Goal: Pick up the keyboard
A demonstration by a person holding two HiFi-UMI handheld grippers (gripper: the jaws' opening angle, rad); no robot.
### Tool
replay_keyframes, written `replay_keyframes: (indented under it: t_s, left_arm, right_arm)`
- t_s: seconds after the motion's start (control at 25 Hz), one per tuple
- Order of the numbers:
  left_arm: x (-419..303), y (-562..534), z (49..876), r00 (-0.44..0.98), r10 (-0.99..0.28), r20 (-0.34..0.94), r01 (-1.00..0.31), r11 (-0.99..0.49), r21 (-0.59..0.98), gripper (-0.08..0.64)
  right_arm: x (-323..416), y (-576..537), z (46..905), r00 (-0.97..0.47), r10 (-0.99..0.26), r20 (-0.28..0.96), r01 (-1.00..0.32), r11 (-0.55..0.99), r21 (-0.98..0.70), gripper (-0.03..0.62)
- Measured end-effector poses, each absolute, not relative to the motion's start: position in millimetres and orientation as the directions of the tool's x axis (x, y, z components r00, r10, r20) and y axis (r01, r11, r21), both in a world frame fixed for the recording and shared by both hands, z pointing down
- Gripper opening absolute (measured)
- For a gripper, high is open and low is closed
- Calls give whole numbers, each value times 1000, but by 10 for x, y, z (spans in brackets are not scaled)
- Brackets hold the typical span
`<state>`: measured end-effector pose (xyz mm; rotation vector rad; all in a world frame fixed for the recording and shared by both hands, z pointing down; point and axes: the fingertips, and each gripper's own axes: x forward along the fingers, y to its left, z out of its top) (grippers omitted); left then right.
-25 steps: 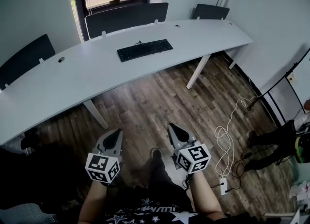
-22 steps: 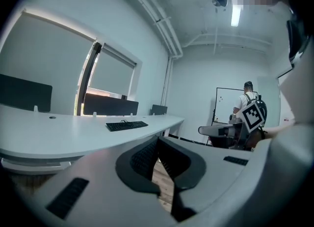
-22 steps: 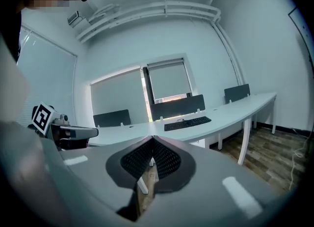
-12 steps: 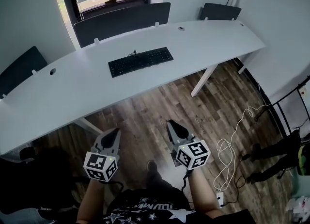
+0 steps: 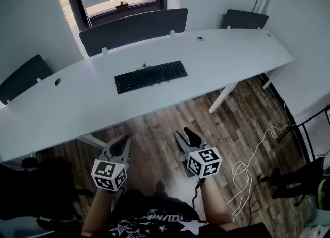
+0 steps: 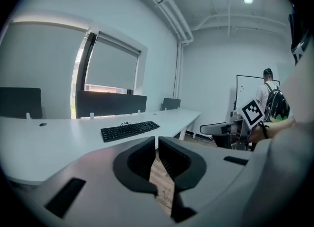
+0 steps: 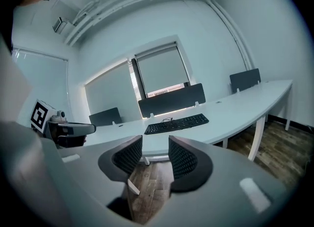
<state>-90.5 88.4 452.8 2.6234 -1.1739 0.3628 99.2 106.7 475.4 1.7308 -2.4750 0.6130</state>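
The keyboard [image 5: 150, 77] lies flat on the white desk [image 5: 242, 56], well ahead of both grippers, its long axis running left to right. My left gripper [image 5: 122, 140] is closed and empty. My right gripper [image 5: 184, 134] has just been opening (only floor between its jaws). Both seem about equally near, with open desk all around the keyboard.

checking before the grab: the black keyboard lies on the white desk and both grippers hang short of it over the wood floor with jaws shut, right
Not quite: only the left gripper is shut. The right gripper view shows the right gripper with jaws apart, having just been opening, with nothing between them. The rest holds.
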Motion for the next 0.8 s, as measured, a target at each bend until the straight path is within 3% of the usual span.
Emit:
replay_keyframes:
  t_s: [0.2,0.32,0.68,0.8]
  left_arm:
    - [-978,699,4640,608,-709,358,-784,-606,131,12]
    - [-990,504,4734,607,-702,372,-785,-604,140,102]
    - [-746,-538,5005,648,-654,391,-749,-639,172,118]
    - [-725,-981,5107,666,-624,408,-730,-657,187,118]
  right_arm:
    - [963,889,4896,-383,-873,302,-897,275,-345,278]
    - [976,778,4991,-371,-872,319,-894,242,-377,326]
    - [979,-194,4959,-385,-869,310,-893,265,-364,325]
    - [1029,-653,4941,-363,-877,314,-907,255,-334,278]
